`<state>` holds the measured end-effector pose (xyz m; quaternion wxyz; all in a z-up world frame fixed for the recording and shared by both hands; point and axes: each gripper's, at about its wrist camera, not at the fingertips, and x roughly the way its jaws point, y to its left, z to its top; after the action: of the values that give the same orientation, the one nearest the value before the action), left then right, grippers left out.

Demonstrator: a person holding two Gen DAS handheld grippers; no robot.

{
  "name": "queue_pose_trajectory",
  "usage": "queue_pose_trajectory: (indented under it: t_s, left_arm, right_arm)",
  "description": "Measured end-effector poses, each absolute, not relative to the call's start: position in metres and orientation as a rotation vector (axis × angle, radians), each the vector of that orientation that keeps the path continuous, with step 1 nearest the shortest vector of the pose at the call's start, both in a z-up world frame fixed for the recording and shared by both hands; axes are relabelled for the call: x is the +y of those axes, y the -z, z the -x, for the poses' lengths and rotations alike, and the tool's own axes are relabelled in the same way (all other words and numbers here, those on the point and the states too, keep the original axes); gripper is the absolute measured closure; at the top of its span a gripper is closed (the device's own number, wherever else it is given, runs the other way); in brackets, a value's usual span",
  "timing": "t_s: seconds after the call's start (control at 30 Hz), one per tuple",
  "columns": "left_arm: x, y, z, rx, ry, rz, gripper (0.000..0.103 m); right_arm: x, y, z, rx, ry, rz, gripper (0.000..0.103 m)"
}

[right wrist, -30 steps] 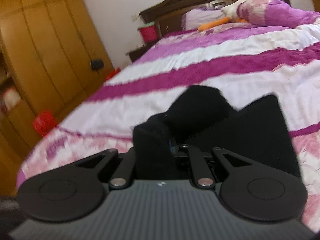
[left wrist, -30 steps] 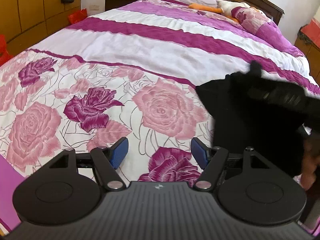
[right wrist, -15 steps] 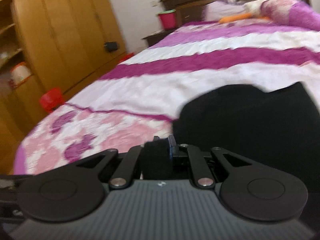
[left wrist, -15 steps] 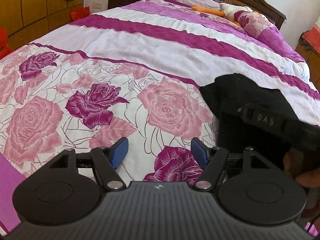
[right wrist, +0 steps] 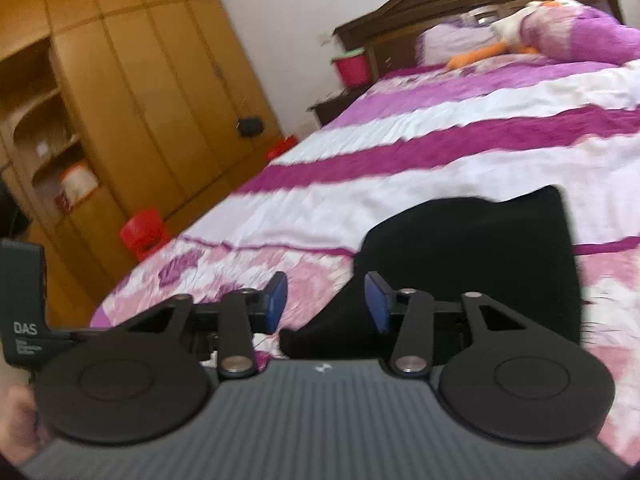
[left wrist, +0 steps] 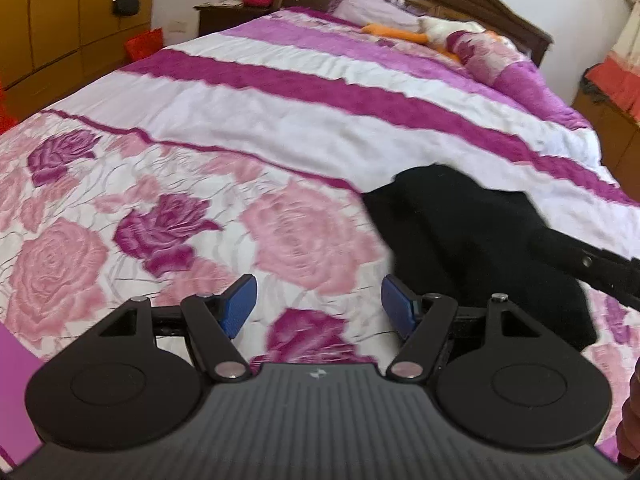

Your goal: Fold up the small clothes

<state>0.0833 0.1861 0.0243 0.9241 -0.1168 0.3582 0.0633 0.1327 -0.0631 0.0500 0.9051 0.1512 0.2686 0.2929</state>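
Since half a second ago our right tongs point(right wrist: 326, 300) released the black cloth garment point(right wrist: 480, 256); both tongs wide, empty, left tongs point(left wrist: 318, 304) beside it.

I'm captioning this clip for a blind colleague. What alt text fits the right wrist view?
The right tongs are open just above a black garment lying on a bed's pink-and-purple rose bedspread, one tip of the cloth reaching between the blue pads. Behind stand a wooden wardrobe, a dark headboard and a purple pillow.
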Motion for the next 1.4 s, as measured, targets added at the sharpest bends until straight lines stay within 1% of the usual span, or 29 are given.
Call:
queue_pose_trajectory:
  t_s: [0.17, 0.33, 0.53, 0.6, 0.63, 0.67, 0.7, 0.73, 0.77, 0.93, 1.07, 1.2, 1.23, 1.27, 1.3, 1.4]
  left_arm:
    - [0.167, -0.035, -0.085, 0.703, -0.052, 0.29, 0.029]
    - [0.142, -0.037, -0.091, 0.678, 0.019, 0.276, 0.029]
    - [0.122, -0.019, -0.108, 0.709, 0.04, 0.247, 0.029]
    - [0.121, -0.009, -0.113, 0.722, 0.051, 0.248, 0.033]
    - [0.121, -0.005, -0.115, 0.729, 0.065, 0.254, 0.047]
    - [0.121, 0.001, -0.117, 0.739, 0.082, 0.269, 0.065]
    - [0.122, 0.006, -0.119, 0.75, 0.096, 0.292, 0.074]
    - [0.124, 0.01, -0.119, 0.759, 0.11, 0.321, 0.086]
    - [0.124, 0.012, -0.118, 0.757, 0.113, 0.331, 0.088]
    - [0.126, -0.01, -0.092, 0.659, 0.057, 0.279, 0.09]
    - [0.124, 0.004, -0.096, 0.727, 0.015, 0.226, 0.09]
    - [0.13, 0.023, -0.105, 0.767, -0.018, 0.235, 0.089]
    - [0.131, 0.024, -0.106, 0.771, -0.017, 0.241, 0.088]
    - [0.131, 0.023, -0.107, 0.771, -0.016, 0.245, 0.087]
    - [0.131, 0.021, -0.107, 0.771, -0.011, 0.24, 0.087]
    - [0.128, 0.017, -0.104, 0.765, 0.003, 0.206, 0.083]
  right_arm:
    - [-0.106, -0.05, -0.125, 0.523, -0.491, -0.326, 0.056]
    - [-0.137, -0.035, -0.122, 0.539, -0.37, -0.358, 0.056]
    - [-0.155, -0.013, -0.124, 0.582, -0.3, -0.426, 0.055]
    - [-0.157, -0.007, -0.124, 0.595, -0.298, -0.438, 0.055]
    - [-0.157, -0.004, -0.125, 0.601, -0.299, -0.443, 0.055]
    - [-0.157, -0.001, -0.125, 0.606, -0.299, -0.45, 0.055]
    - [-0.157, 0.001, -0.127, 0.611, -0.301, -0.457, 0.055]
    - [-0.157, 0.003, -0.128, 0.617, -0.305, -0.463, 0.055]
    - [-0.157, 0.007, -0.13, 0.625, -0.31, -0.47, 0.055]
    - [-0.155, 0.008, -0.131, 0.631, -0.341, -0.503, 0.055]
    - [-0.145, 0.005, -0.127, 0.615, -0.408, -0.466, 0.056]
    - [-0.131, 0.018, -0.128, 0.67, -0.4, -0.407, 0.056]
    - [-0.128, 0.022, -0.129, 0.678, -0.396, -0.379, 0.055]
    - [-0.127, 0.024, -0.128, 0.678, -0.392, -0.364, 0.051]
    - [-0.127, 0.026, -0.129, 0.686, -0.388, -0.356, 0.049]
    - [-0.132, 0.033, -0.132, 0.712, -0.389, -0.401, 0.046]
